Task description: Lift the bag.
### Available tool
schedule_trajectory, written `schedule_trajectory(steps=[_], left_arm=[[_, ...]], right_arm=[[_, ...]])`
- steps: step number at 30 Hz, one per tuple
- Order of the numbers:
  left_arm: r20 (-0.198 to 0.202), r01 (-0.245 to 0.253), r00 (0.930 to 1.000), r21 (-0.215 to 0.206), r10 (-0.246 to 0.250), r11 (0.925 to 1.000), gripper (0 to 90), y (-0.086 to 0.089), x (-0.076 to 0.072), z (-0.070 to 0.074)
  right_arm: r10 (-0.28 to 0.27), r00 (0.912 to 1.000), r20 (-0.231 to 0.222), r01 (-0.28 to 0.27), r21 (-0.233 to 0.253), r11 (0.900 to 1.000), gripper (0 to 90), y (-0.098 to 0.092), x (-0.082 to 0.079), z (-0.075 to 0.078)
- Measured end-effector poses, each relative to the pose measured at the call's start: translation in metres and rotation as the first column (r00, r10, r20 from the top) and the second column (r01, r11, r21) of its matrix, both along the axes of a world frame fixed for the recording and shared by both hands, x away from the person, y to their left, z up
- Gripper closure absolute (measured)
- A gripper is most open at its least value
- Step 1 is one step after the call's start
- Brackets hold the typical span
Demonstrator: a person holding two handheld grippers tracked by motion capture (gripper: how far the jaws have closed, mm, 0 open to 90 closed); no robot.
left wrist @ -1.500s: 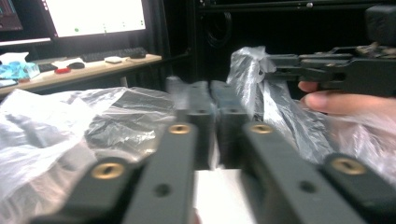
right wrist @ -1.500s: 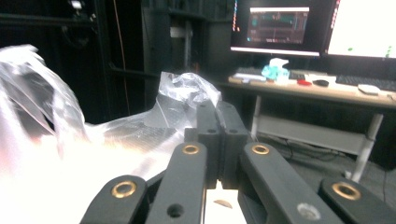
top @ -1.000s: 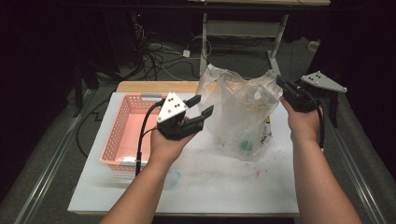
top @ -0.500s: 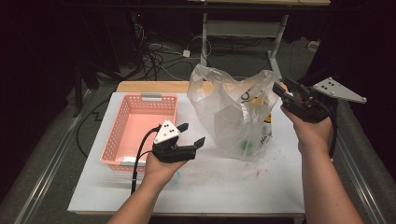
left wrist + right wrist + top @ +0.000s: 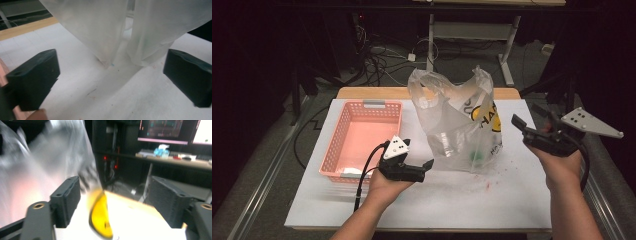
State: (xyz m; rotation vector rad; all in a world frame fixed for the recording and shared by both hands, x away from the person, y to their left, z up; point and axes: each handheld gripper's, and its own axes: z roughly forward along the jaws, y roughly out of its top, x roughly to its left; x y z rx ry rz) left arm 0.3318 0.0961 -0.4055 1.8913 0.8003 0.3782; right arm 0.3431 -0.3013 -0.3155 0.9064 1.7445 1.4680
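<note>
The plastic bag (image 5: 462, 120) stands on the counter (image 5: 512, 200) beside a pink basket (image 5: 362, 137). The left tool (image 5: 424, 167) gapes wide, empty, near the bag's foot. The right tool (image 5: 524, 125) is spread too, holding nothing.

the table (image 5: 512, 200) occupies the centre of the high view. the basket (image 5: 362, 137) sits on it at centre left of the frame. the plastic bag (image 5: 457, 120) stands on the table at frame centre, just right of the basket and apart from it. the left gripper (image 5: 419, 170) is at lower centre, below the basket's lower right corner and just left of the bag's base, apart from the bag. the right gripper (image 5: 532, 127) is at right of frame, beside the bag's right side and apart from it. in the left gripper view, the bag's base (image 5: 110, 32) lies in the upper centre, beyond the jaws.
</note>
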Motion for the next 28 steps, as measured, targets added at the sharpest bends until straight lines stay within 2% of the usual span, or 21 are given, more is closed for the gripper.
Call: schedule_trajectory(steps=[6,8,12,17,23,28], left_arm=[[0.025,-0.010,0.9996,-0.019,0.011,0.9998,0.0,0.010,-0.009,-0.005],[0.029,-0.015,0.9995,-0.002,0.015,0.9999,0.0,0.011,-0.011,-0.006],[0.025,-0.018,0.9995,0.005,0.018,0.9998,0.0,0.013,-0.014,-0.010],[0.028,-0.019,0.9994,0.008,0.019,0.9998,0.0,0.013,-0.014,-0.014],[0.029,-0.023,0.9993,0.010,0.023,0.9997,0.0,0.015,-0.016,-0.019],[0.031,-0.033,0.9990,0.003,0.033,0.9995,0.0,0.016,-0.017,-0.020]], right_arm=[[-0.017,0.9971,-0.074,0.016,-0.010,1.000,11.9,-0.003,-0.002,-0.042],[-0.023,0.9947,-0.101,0.021,-0.015,1.000,8.7,-0.005,-0.004,-0.056],[-0.038,0.9889,-0.144,0.035,-0.022,0.999,0.7,-0.007,-0.007,-0.078],[-0.041,0.9789,-0.200,0.027,-0.072,0.997,0.4,-0.006,-0.011,-0.100],[-0.053,0.9734,-0.223,0.033,-0.093,0.995,0.4,-0.007,-0.015,-0.122],[-0.051,0.9752,-0.215,0.034,-0.081,0.996,0.4,-0.009,-0.017,-0.127]])
